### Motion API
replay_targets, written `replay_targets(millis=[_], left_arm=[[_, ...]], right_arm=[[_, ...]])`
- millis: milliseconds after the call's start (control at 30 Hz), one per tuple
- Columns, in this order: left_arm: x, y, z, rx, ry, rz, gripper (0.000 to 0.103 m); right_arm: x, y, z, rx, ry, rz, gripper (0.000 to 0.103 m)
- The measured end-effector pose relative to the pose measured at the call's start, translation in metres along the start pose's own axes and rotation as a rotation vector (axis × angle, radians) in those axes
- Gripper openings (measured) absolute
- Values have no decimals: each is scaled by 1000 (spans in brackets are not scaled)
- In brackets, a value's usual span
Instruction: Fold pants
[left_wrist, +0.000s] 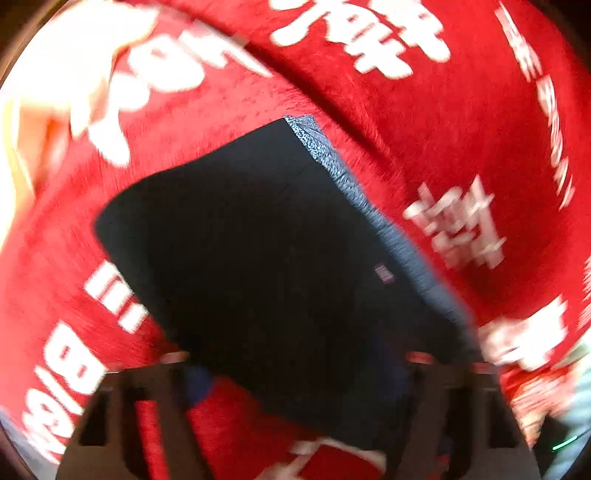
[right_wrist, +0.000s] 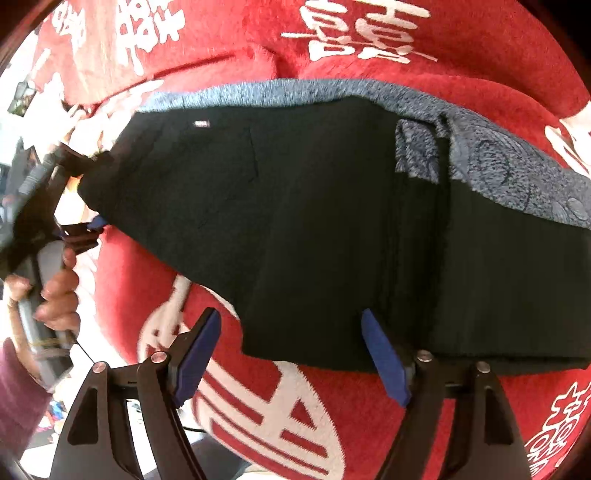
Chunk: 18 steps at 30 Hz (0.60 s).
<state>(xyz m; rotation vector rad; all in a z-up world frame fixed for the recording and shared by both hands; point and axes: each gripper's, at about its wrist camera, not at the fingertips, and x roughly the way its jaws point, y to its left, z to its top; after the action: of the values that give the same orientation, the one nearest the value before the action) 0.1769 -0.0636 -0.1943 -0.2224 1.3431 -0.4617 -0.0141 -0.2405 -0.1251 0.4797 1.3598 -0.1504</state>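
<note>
Crosswise before the spread right fingers (right_wrist: 291, 354) lie folded black pants with fleecy grey-blue lining (right_wrist: 314, 221). Left fingers (right_wrist: 86, 221) pinch the far-left end; the right is nearer the middle.

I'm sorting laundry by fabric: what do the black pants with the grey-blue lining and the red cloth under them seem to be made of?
The black pants look like a smooth matte woven or knit fabric, showing no sheen. Their grey-blue lining looks like fleece, nubby and mottled. The red cloth with white characters looks like plush pile, fuzzy with visible nap.
</note>
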Motion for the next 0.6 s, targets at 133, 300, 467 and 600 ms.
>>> replay_targets(millis=[133, 300, 467, 600], left_arm=[[-8, -37, -10, 274, -77, 170, 37], [-8, -88, -46, 669, -203, 350, 37], [-7, -101, -54, 787, -238, 391, 37], [-8, -100, -51, 791, -242, 406, 37]], right_arm=[[-41, -5, 26, 55, -97, 82, 82], [-59, 17, 91, 11, -82, 219, 84], [-30, 87, 157, -124, 159, 384, 85], [1, 149, 174, -272, 315, 372, 86]])
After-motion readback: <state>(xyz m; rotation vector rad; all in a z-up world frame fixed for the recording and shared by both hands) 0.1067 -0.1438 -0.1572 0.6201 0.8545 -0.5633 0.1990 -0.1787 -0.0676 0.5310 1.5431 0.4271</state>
